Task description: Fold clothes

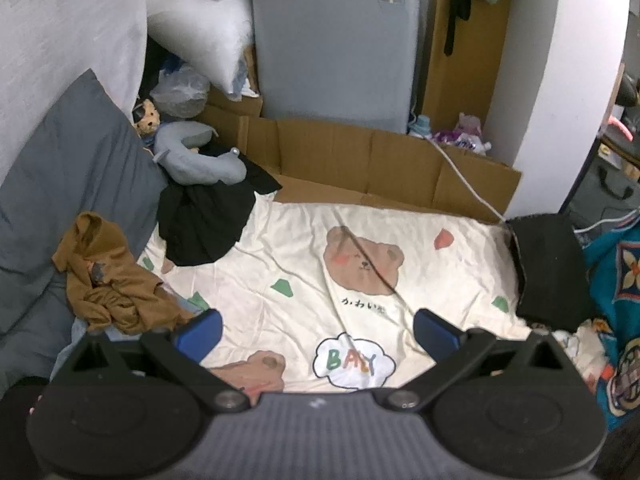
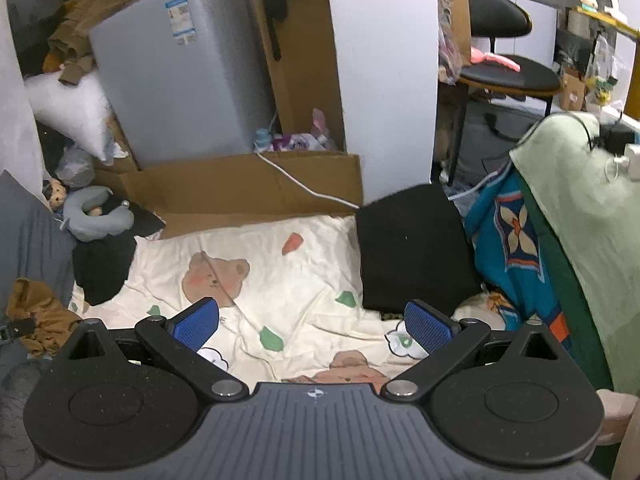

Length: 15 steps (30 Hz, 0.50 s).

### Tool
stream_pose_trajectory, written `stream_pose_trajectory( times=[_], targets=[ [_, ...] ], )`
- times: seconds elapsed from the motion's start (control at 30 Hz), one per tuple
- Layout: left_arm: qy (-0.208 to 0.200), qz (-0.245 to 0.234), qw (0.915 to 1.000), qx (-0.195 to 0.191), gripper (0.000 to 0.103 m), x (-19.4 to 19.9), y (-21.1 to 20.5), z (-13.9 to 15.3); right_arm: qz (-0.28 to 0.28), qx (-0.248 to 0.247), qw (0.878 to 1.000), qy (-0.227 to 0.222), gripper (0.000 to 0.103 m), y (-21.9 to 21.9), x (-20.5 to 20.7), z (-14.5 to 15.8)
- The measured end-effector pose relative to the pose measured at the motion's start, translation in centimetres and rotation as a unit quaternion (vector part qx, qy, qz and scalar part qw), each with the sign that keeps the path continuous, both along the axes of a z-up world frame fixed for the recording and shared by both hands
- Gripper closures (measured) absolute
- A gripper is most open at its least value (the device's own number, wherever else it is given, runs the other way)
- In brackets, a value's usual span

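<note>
A crumpled brown garment (image 1: 108,288) lies at the bed's left edge, and also shows at the left rim of the right wrist view as the brown garment (image 2: 36,312). A loose black garment (image 1: 204,220) is heaped behind it, the same black garment (image 2: 102,268) in the other view. A folded black garment (image 1: 548,268) rests flat at the right side, large in the right wrist view as the folded black garment (image 2: 412,252). My left gripper (image 1: 318,336) hovers open over the cream bear-print sheet (image 1: 304,276). My right gripper (image 2: 314,328) is open too, holding nothing.
Flattened cardboard (image 1: 372,160) borders the far side of the bed, with a white cable (image 1: 464,176) across it. A grey pillow (image 1: 72,176) and a grey neck pillow (image 1: 196,156) sit at the left. A teal patterned cloth (image 2: 512,248) and green blanket (image 2: 580,216) hang at the right.
</note>
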<state>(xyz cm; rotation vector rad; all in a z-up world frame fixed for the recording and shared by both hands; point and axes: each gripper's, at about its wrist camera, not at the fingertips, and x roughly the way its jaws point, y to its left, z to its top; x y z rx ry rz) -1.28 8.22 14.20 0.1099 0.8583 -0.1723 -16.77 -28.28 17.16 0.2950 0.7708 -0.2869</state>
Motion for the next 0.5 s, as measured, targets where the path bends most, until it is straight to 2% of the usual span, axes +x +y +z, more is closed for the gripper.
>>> stream_pose_trajectory(
  times=[0.23, 0.33, 0.5],
  targets=[
    [0.01, 0.004, 0.9999, 0.002, 0.0, 0.8, -0.3, -1.0, 0.008, 0.006, 1.0, 0.009, 0.001, -0.7, 0.1, -2.8],
    [0.015, 0.009, 0.9998, 0.0, 0.0, 0.9, 0.0, -1.1, 0.013, 0.035, 0.999, 0.003, 0.001, -1.3, 0.3, -3.1],
    [0.023, 0.029, 0.9993, -0.002, 0.0, 0.5, 0.7, -1.9, 0.023, 0.014, 1.0, 0.007, 0.001, -1.2, 0.4, -3.0]
  ],
)
